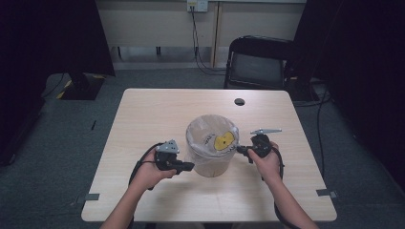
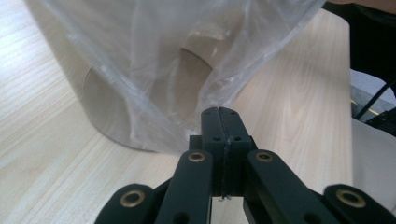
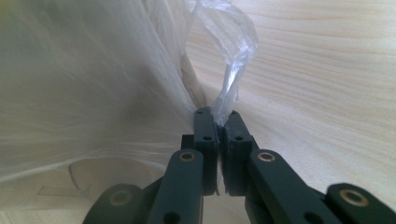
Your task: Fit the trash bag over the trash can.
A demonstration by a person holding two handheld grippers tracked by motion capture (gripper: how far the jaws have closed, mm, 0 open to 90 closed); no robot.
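A small round bin lined with a clear plastic bag stands in the middle of the wooden table. Something yellow lies inside the bag. My left gripper sits at the bin's lower left side. In the left gripper view its jaws are shut on a fold of the bag's film. My right gripper is at the bin's right rim. In the right gripper view it is shut on a twisted strand of the bag that rises from between its fingertips.
A dark cable hole is in the table behind the bin. A black chair stands beyond the far edge, with cables on the floor to its right. Bare tabletop surrounds the bin on all sides.
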